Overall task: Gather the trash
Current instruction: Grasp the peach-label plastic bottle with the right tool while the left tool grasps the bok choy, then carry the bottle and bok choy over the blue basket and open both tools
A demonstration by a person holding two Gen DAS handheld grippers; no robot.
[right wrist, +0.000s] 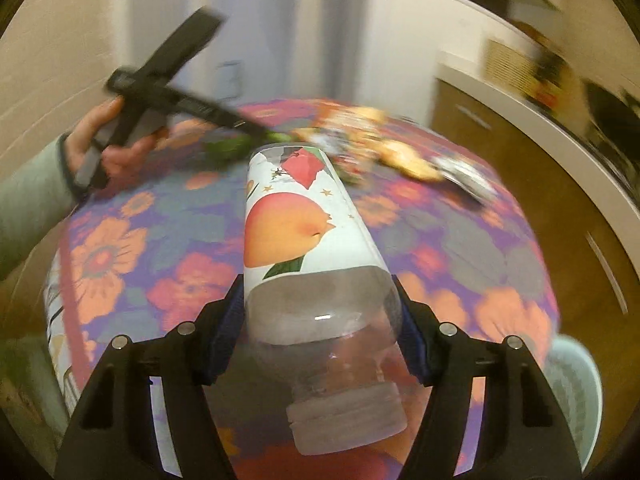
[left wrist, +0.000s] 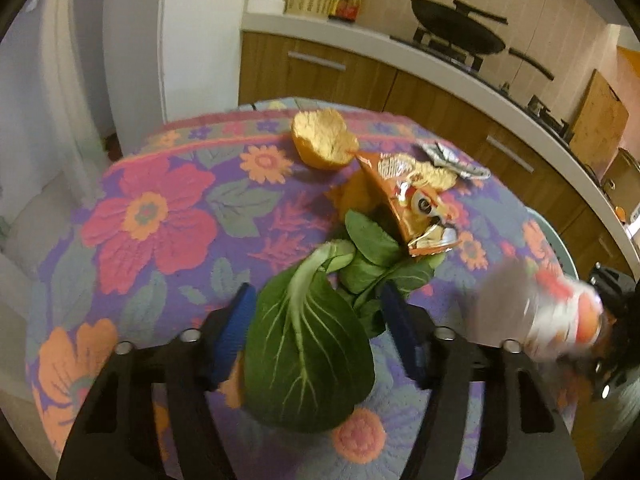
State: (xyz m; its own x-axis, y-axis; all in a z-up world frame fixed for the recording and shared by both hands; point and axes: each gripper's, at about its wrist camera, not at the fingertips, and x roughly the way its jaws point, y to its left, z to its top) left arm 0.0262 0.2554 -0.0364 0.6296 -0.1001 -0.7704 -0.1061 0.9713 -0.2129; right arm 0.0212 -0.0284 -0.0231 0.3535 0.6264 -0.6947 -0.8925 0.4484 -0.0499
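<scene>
The right gripper (right wrist: 320,320) clamps a clear plastic bottle (right wrist: 296,240) with a peach label, while the left gripper (left wrist: 316,320) stands wide open around a green leaf (left wrist: 304,360). Beyond lie an orange wrapper (left wrist: 416,208), orange peel (left wrist: 324,140) and crumpled foil (left wrist: 452,160) on the floral-clothed surface (left wrist: 152,216). Behind runs a wooden kitchen counter (left wrist: 360,76) bearing a black wok (left wrist: 456,24).

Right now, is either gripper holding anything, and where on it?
The right gripper clamps the plastic bottle at its clear shoulder, just below the peach label. The left gripper is open around a green leaf, not gripping it.
</scene>
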